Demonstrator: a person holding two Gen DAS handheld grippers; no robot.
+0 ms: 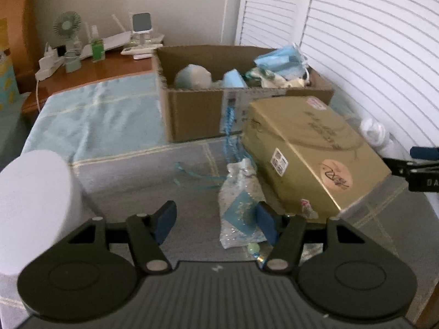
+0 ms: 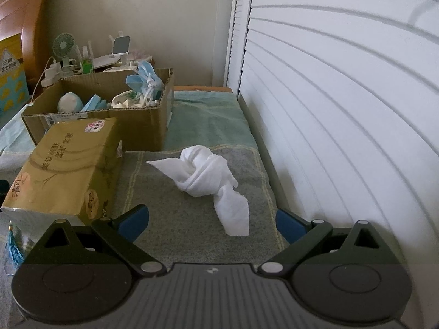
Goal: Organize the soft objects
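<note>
1. Your left gripper (image 1: 216, 223) sits lowest and nearest in its view, jaws half apart with nothing pressed between the blue pads; its right pad overlaps the edge of the pouch (image 1: 241, 208), but you can't tell whether it touches.
2. The pouch, silvery with a blue label and blue ribbons, lies on the blanket (image 1: 123, 181) just beside the gold box (image 1: 310, 148).
3. A white roll (image 1: 35, 205) stands at your left edge.
4. Your right gripper (image 2: 212, 223) hangs wide open and empty over the blanket.
5. The white cloth (image 2: 208, 178), twisted into a knot, lies just ahead of it, its tail between the pads without touching them.
6. Behind the gold box, the carton (image 2: 142, 126) holds masks (image 2: 142, 78), a pale ball (image 2: 70, 102) and other soft items.
7. A louvred door (image 2: 343, 96) runs along the right.
</note>
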